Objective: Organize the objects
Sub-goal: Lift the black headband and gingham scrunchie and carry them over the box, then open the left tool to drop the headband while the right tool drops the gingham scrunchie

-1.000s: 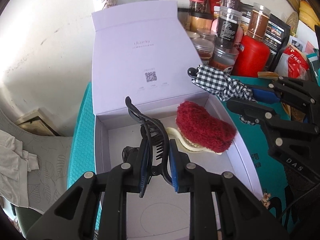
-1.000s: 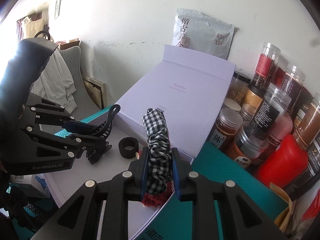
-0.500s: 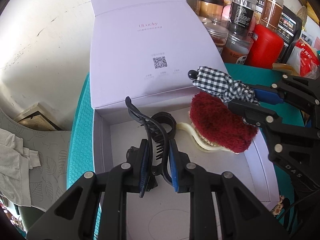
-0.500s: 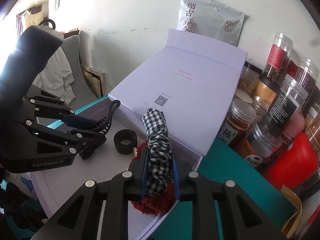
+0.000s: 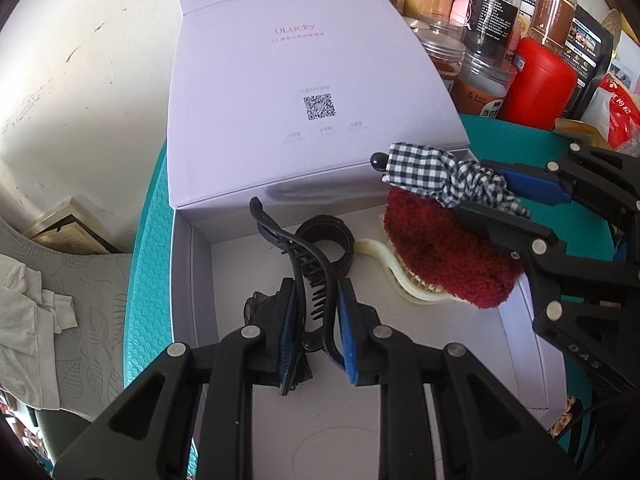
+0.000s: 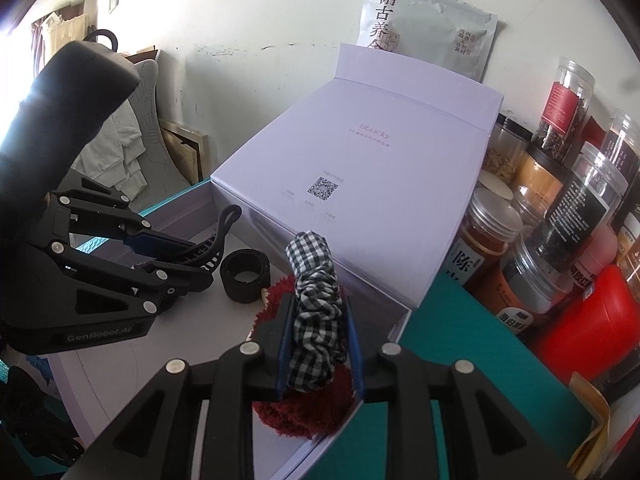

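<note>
Box [image 5: 182, 280] sat on the mat [image 5: 148, 248], lid [image 5: 304, 92] up at its back edge. Inside: band [image 5: 336, 246] near the back wall, fuzzy clip [image 5: 444, 264] toward the right wall. Jars [image 5: 488, 56] stood behind-right of the box.

Bright daylight from left (glare there), sharp focus, fisheye-bent edges.

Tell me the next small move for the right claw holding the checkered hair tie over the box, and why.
Probably finish opening the right claw so the checkered hair tie drops. Its jaws have just been opening with the tie between them, though the pads look to touch it yet. The tie hangs over the open lavender box, just above the red fuzzy clip. The left claw grips the black hair clip.
</note>
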{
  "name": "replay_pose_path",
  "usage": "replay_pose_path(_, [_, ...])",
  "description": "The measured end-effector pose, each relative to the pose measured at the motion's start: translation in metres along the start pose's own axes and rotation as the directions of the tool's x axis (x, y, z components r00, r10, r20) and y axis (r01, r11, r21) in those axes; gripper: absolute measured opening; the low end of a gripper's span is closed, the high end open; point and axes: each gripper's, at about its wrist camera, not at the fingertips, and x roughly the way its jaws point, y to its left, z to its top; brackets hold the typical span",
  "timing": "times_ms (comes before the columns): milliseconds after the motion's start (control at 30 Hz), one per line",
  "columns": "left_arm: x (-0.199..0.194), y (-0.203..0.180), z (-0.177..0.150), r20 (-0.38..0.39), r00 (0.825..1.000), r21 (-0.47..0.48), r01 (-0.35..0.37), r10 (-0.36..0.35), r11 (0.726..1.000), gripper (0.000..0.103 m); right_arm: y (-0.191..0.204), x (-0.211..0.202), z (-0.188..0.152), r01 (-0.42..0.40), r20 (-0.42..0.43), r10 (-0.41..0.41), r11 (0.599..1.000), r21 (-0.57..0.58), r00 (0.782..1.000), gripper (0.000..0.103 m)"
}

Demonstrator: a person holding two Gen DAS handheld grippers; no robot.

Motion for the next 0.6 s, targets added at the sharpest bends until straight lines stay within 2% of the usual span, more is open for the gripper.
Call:
replay_pose_path(133, [-0.001,0.000,0.000,-0.004,1.000,-0.006,0.013,-0.013,1.000,0.019,-0.001,-0.003,0.001,0.006,0.000,-0.006,1.000,0.005,1.000,0.031])
replay_pose_path(200, [-0.002,-0.002,0.000,-0.008,1.000,-0.002,0.007,-0.007,1.000,0.023,0.000,-0.005,0.001,0.012,0.003,-0.012,1.000,0.001,1.000,0.039])
replay_pose_path(300, [-0.006,-0.002,0.002,-0.002,0.999,-0.016,0.046,-0.047,0.999,0.028,0.001,-0.009,0.002,0.030,0.006,-0.030,1.000,-0.010,1.000,0.046])
replay_pose_path(467, [-0.016,-0.006,0.004,0.023,1.000,0.000,0.004,-0.004,1.000,0.035,0.000,-0.019,0.004,0.041,0.016,-0.041,0.999,-0.007,0.999,0.046])
replay_pose_path(600, [-0.026,-0.005,0.004,0.033,0.999,-0.011,-0.002,0.003,1.000,0.039,-0.001,-0.030,0.007,0.053,0.029,-0.053,0.999,-0.008,0.998,0.047])
